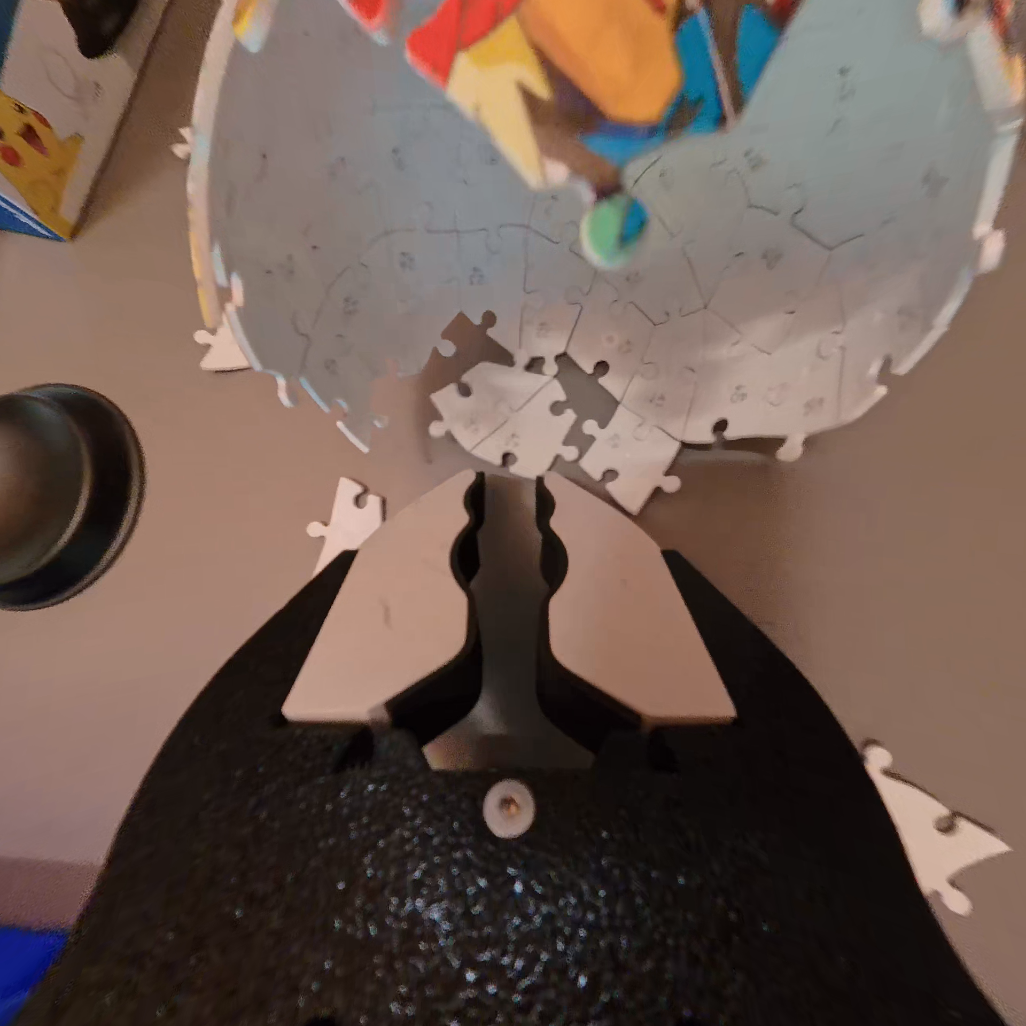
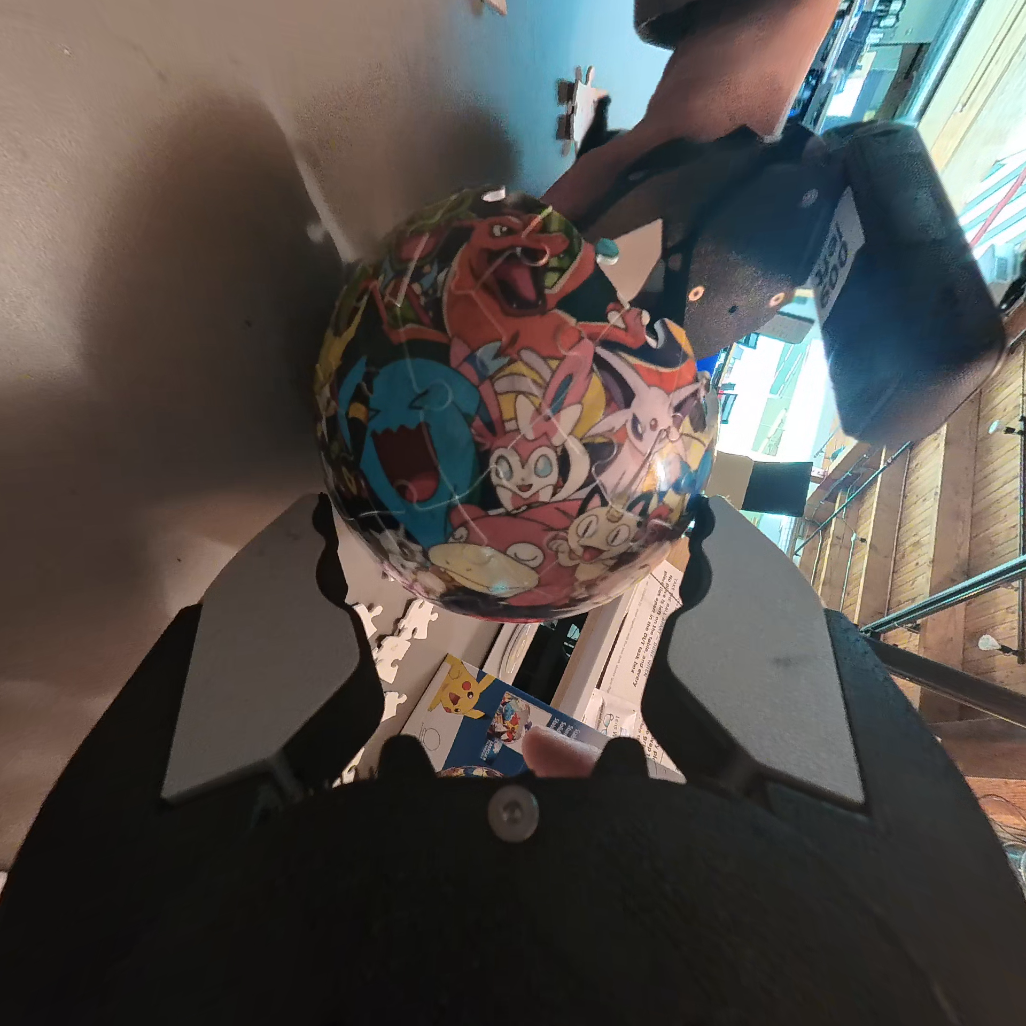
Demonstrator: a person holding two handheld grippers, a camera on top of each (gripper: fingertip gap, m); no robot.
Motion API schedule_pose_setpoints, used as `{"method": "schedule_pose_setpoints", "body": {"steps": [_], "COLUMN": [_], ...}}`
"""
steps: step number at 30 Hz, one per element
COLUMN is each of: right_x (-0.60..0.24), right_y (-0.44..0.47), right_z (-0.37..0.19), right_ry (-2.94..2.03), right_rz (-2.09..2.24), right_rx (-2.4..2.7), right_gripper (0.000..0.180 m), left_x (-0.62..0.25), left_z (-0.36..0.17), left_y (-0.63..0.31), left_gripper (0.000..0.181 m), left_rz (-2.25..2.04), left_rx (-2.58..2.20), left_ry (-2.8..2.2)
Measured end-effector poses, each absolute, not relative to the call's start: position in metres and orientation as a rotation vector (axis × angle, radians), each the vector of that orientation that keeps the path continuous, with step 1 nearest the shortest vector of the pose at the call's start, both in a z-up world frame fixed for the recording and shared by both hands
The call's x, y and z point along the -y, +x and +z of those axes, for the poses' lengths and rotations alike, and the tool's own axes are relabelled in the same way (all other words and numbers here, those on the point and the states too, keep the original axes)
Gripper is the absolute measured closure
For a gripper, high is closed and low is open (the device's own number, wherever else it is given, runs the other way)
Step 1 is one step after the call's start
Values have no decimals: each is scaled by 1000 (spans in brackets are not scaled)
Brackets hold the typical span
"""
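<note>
A ball made of puzzle pieces with bright cartoon figures [image 2: 511,400] sits between the pads of my right gripper [image 2: 516,513], which is shut on its sides and holds it up. In the left wrist view I look into its open side: the inside of the shell [image 1: 388,239] is grey-white, with a gap near the lower rim. My left gripper [image 1: 509,480] has its jaws almost together. They pinch the lower edge of a white puzzle piece [image 1: 522,444] at that rim. The left gripper also shows in the right wrist view [image 2: 722,266], at the ball's far upper right.
Loose white pieces [image 1: 347,522] [image 1: 933,833] lie on the beige table [image 1: 833,555]. A dark round stand [image 1: 61,488] is at the left, and a box with a yellow figure [image 1: 33,144] behind it. The box [image 2: 499,705], pieces [image 2: 400,627] and a printed sheet [image 2: 655,627] lie below the ball. The gap from one gripper's tips to the other's is roughly 8 centimeters.
</note>
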State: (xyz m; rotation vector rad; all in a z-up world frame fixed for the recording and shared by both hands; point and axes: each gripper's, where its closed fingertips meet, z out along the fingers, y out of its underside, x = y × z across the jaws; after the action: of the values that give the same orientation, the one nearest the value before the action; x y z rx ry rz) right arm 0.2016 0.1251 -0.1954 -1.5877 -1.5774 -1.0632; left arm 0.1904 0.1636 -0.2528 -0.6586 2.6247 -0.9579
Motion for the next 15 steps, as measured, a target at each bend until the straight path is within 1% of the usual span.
{"method": "schedule_pose_setpoints", "body": {"steps": [2, 3, 6, 8, 9, 12, 15], "right_x": [-125, -125, -126, -126, -126, -127, -126], "right_y": [202, 203, 202, 202, 201, 202, 202], "right_z": [-195, -195, -195, -195, -195, -196, -195], "right_ry": [-1589, -1590, -1590, -1588, -1588, -1589, -1593], "right_rz": [-1065, -1066, -1064, -1064, -1062, -1065, -1064], "right_rx": [1576, 1576, 1575, 1576, 1576, 1577, 1573], "right_gripper": [60, 60, 60, 60, 60, 60, 60], "left_x": [-167, -169, -165, -161, -158, -148, -154], "left_z": [-254, -257, -259, -259, -259, -257, -257], "left_y": [196, 196, 193, 190, 187, 177, 183], "left_gripper": [157, 156, 161, 170, 174, 179, 172], "left_rz": [-902, -883, -931, -947, -958, -981, -937], "left_rx": [-2587, -2594, -2632, -2655, -2670, -2684, -2656], "left_ry": [-637, -645, -709, -701, -659, -490, -527]}}
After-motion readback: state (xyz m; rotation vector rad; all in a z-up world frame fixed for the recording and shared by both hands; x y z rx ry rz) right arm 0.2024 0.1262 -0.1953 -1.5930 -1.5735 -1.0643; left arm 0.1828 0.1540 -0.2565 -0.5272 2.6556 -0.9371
